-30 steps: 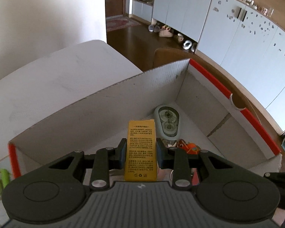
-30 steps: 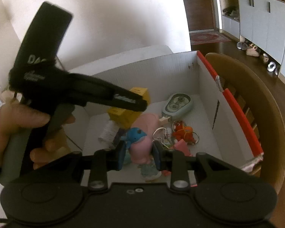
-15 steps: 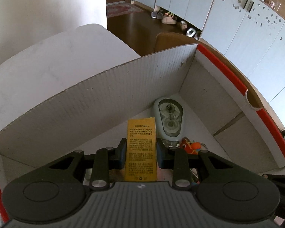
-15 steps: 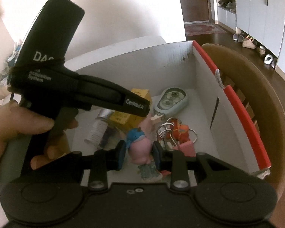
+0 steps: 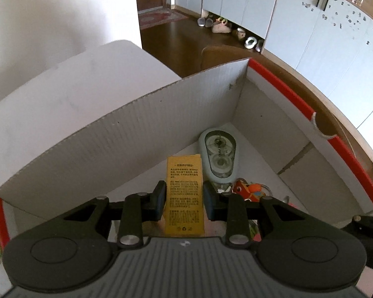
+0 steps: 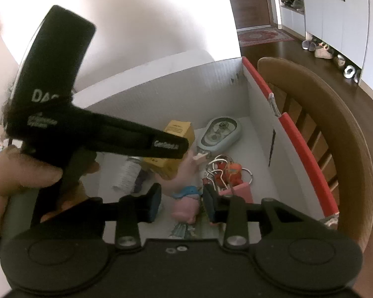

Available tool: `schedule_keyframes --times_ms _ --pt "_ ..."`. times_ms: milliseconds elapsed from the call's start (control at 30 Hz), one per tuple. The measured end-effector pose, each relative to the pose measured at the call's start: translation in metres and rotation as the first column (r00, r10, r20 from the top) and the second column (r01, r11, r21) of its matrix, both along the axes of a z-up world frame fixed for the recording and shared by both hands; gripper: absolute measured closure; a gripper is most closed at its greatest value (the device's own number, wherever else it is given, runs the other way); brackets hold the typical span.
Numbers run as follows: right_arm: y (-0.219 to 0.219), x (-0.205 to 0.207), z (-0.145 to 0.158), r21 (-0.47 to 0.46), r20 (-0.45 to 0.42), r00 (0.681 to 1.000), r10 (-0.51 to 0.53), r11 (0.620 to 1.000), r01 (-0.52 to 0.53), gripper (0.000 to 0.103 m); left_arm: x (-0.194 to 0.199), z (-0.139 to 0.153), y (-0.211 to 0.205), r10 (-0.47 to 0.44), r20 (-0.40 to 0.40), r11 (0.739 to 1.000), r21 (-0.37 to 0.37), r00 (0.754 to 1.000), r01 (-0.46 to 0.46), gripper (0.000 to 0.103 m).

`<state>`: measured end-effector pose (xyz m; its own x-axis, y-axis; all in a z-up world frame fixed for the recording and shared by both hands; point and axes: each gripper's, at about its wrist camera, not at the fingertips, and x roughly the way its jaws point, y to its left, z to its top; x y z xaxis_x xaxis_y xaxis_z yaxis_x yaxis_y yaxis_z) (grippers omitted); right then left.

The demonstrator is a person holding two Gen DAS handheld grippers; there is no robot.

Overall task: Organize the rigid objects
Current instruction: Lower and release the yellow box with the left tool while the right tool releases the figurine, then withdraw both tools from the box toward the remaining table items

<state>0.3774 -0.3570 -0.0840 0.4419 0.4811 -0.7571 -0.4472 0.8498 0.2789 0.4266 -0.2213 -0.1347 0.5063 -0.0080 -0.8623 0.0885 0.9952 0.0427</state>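
My left gripper (image 5: 184, 197) clamped the yellow carton (image 5: 184, 193), long axis pointing away toward the cardboard box's (image 5: 112, 144) far wall, held above the box floor. My right gripper (image 6: 181, 204) was opening, its pads clear of the pink pig toy (image 6: 186, 203) lying between them inside that box.

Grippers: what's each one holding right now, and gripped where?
Left gripper: yellow box, clamped across its narrow sides. Right gripper: jaws opening, pink pig toy between them, released.
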Motion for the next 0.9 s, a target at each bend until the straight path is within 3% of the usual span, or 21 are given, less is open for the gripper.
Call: schedule_keyframes --times_ms 367,433,500,900 --pt "-0.003 -0.009 0.012 0.02 0.035 0.999 0.0 1.0 0.0 0.06 -0.024 0.028 0.003 0.031 0.05 0.999 -0.009 0.998 -0.03 0.072" --pt "-0.006 -0.01 0.014 0.026 0.044 0.999 -0.002 1.0 0.001 0.055 -0.031 0.034 0.005 0.036 0.061 0.999 -0.02 0.998 -0.035 0.072" --pt "-0.008 -0.016 0.02 0.028 0.064 0.998 -0.003 1.0 0.001 0.045 -0.037 0.039 0.007 0.042 0.073 0.999 -0.019 0.996 -0.041 0.072" --pt "0.001 -0.041 0.043 0.037 0.118 0.992 0.045 0.998 -0.049 0.038 -0.083 0.07 0.033 0.077 0.138 0.995 -0.066 0.987 -0.068 0.072"
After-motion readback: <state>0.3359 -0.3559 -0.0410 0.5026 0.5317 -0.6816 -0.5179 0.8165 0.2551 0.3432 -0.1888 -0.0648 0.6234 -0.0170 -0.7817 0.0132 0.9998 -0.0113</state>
